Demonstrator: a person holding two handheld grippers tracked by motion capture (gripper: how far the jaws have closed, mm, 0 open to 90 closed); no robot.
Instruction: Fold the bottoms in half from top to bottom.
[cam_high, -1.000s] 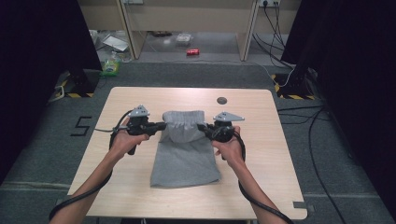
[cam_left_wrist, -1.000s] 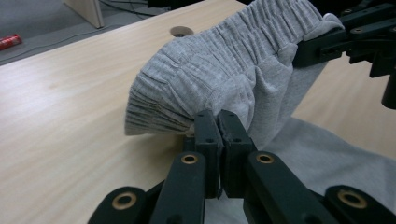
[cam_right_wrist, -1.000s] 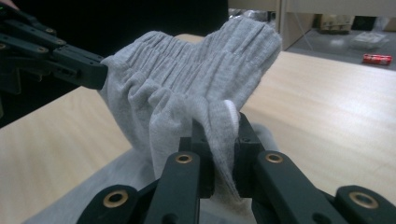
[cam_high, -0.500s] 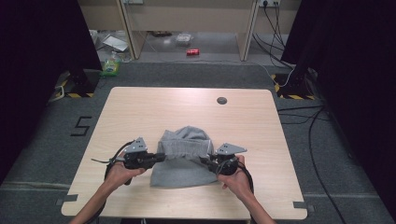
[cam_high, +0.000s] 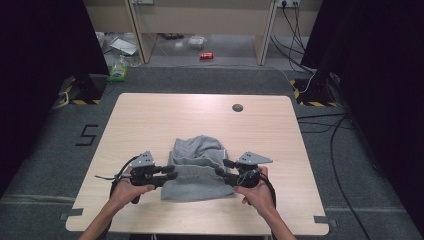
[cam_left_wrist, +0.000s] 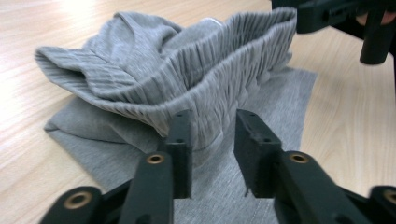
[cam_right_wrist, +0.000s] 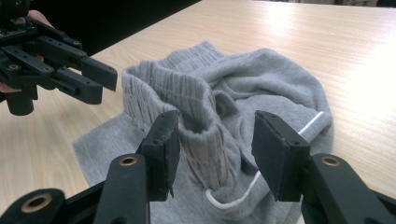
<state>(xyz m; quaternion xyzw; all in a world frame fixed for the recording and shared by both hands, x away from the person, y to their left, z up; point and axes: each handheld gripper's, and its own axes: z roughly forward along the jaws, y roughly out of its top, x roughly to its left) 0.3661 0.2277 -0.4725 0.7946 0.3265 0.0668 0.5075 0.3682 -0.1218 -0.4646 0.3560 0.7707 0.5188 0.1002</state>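
Grey soft cloth, a pair of shorts (cam_high: 197, 167) with a ribbed waistband, is lying bunched up near the front of the light wooden counter (cam_high: 150, 117) in the high view. A hand is holding the left gripper (cam_high: 170, 172) at the left side of the shorts, and another hand is holding the right gripper (cam_high: 222, 167) at the right side. In the left gripper view, the left gripper (cam_left_wrist: 212, 140) is sitting part way open, and the waistband (cam_left_wrist: 187, 88) is hanging between its jaws with a gap on the right. The right gripper (cam_left_wrist: 336, 18) is showing at the top right. In the right gripper view, the right gripper (cam_right_wrist: 215, 149) is standing wide open around a fold of the waistband (cam_right_wrist: 196, 109). A white cord (cam_right_wrist: 252, 186) is peeking out below. The left gripper (cam_right_wrist: 95, 77) is waiting at the far end of the waistband, and I cannot tell if it is touching.
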